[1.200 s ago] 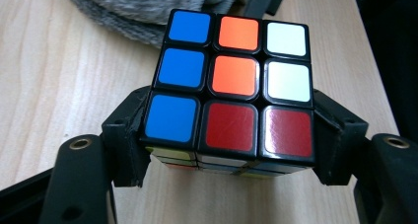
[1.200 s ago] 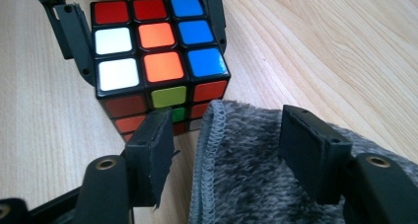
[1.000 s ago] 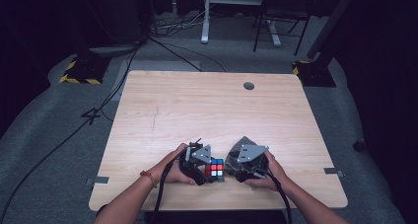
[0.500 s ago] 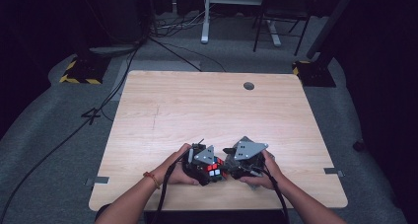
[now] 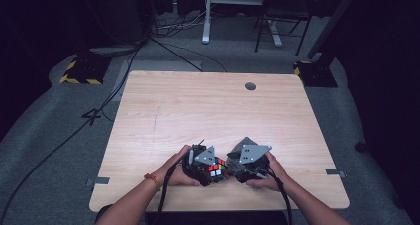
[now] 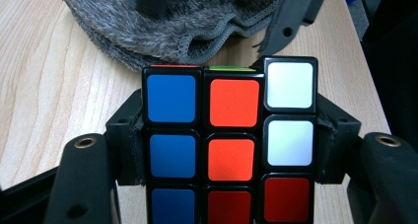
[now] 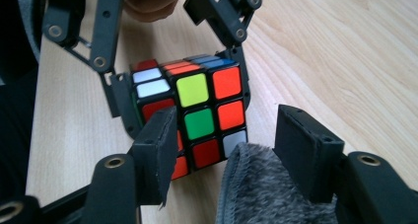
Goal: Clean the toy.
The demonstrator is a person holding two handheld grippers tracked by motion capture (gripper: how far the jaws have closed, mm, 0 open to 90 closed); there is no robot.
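Observation:
A scrambled Rubik's cube (image 6: pixel 230 135) is clamped between the jaws of my left gripper (image 6: pixel 229 130), its blue, orange, white and red stickers facing the camera. In the high view the left gripper (image 5: pixel 205 165) holds the cube (image 5: pixel 216 168) low over the table's front edge. My right gripper (image 5: pixel 243 164) sits just right of it. In the right gripper view the cube (image 7: pixel 197 110) is right in front of my right gripper (image 7: pixel 226 135). Its jaws stand apart, and a grey fuzzy cloth (image 7: pixel 266 189) lies between them, against the right jaw.
The wooden table (image 5: pixel 208 106) stretches away bare behind the hands, with a round cable hole (image 5: pixel 250 86) near its far edge. In the left gripper view the grey cloth (image 6: pixel 167 26) is heaped just beyond the cube. Cables and stand legs lie on the floor beyond.
Both hands have stayed at the front edge. The left gripper with the cube has shifted slightly against the right gripper, and the cube stays clamped.

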